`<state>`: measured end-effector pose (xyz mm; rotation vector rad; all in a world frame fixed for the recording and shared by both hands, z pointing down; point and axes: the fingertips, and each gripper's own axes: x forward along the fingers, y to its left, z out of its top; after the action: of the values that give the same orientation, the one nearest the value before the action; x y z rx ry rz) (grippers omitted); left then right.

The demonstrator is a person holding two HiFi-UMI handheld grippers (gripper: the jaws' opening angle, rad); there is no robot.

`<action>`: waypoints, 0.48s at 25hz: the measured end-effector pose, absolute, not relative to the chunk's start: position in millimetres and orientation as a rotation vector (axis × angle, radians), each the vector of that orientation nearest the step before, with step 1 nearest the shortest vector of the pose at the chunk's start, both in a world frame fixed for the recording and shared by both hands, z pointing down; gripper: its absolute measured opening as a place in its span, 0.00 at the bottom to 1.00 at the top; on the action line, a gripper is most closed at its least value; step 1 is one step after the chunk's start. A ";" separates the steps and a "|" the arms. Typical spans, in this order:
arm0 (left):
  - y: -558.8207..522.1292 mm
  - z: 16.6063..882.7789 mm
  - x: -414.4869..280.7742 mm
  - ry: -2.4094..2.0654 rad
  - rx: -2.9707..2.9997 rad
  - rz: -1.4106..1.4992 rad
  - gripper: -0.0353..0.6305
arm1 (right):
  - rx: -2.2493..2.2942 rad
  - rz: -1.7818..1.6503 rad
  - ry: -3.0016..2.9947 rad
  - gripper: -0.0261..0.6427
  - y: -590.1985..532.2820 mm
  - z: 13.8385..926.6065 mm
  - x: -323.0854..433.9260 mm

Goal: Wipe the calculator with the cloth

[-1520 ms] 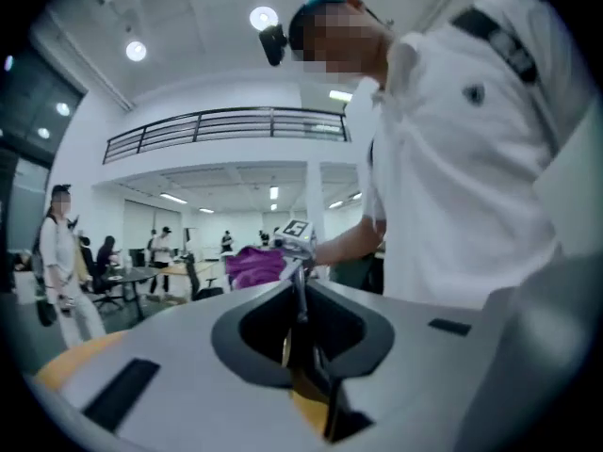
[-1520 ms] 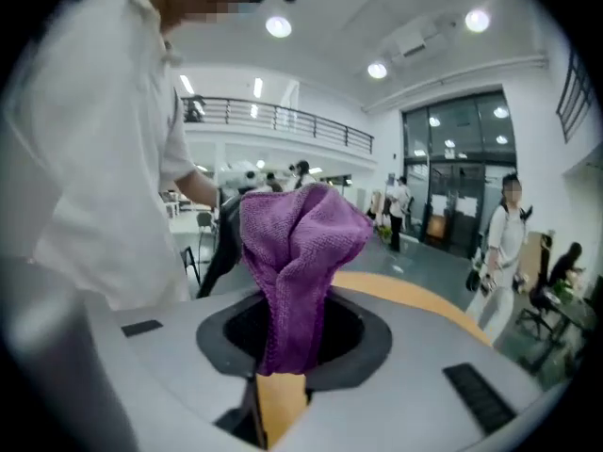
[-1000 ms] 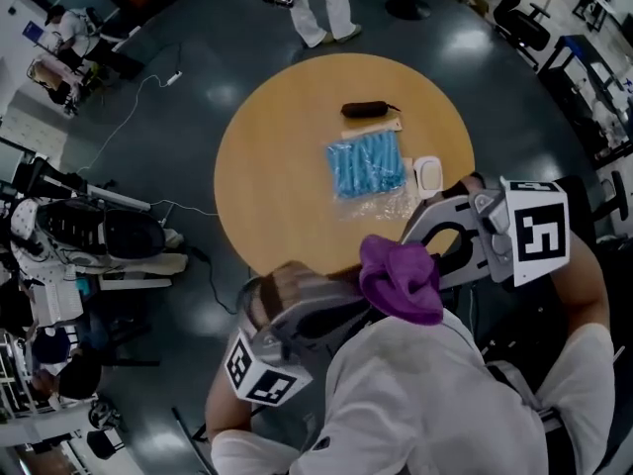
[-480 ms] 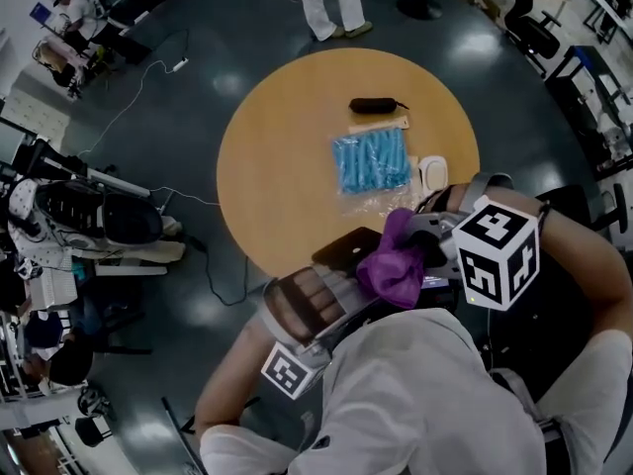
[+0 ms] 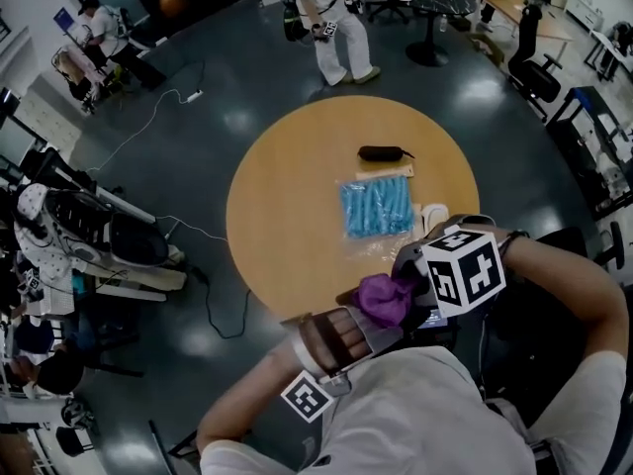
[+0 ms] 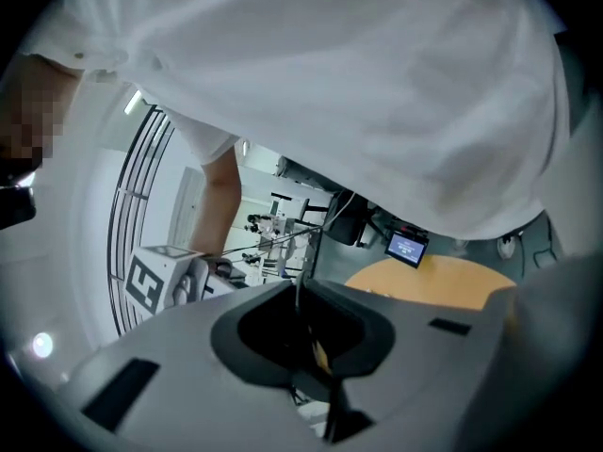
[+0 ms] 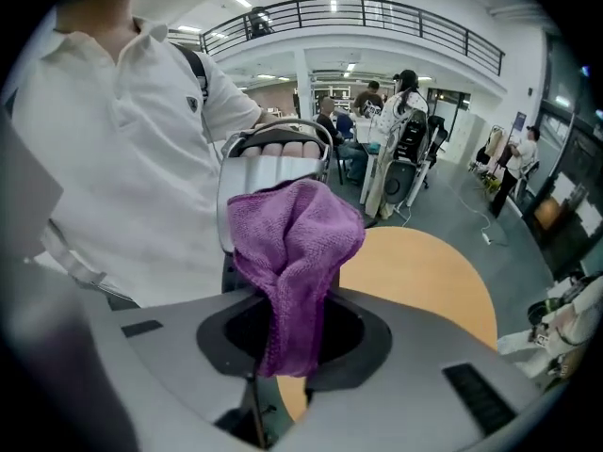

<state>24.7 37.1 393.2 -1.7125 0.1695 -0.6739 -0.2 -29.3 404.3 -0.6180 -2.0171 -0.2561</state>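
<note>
Wood tabletop (image 5: 287, 216) mid-frame; wiping judged not yet begun, all of it left to do. Purple cloth (image 7: 294, 243) clamped in right hand-held gripper (image 7: 294, 342). Left hand-held gripper (image 6: 306, 342) pinches thin dark slab, likely the calculator (image 5: 348, 296), just beside cloth, off tabletop's lower edge.

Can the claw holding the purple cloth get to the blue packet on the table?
Probably yes. The blue packet lies in the open on the table, just ahead of the right claw, nothing between them. But that claw is shut on the purple cloth, so it could touch, not grab.
</note>
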 end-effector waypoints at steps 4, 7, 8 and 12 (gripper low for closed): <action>42.7 394.6 26.9 0.156 -1.719 -0.656 0.12 | -0.640 -0.183 -1.992 0.17 -31.4 414.0 -3.1; 49.3 383.1 33.8 0.178 -1.765 -0.589 0.12 | -0.642 -0.163 -1.977 0.17 -35.2 424.7 -5.3; 50.6 378.9 36.3 0.185 -1.776 -0.571 0.12 | -0.647 -0.156 -1.969 0.17 -34.8 429.1 -5.5; 53.8 371.9 42.4 0.192 -1.800 -0.552 0.12 | -0.673 -0.095 -1.961 0.17 -30.7 441.9 -6.3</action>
<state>42.4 53.8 371.9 -1.7996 0.1924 -0.5515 -6.3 -30.7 441.9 -0.6733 -1.9609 -0.0948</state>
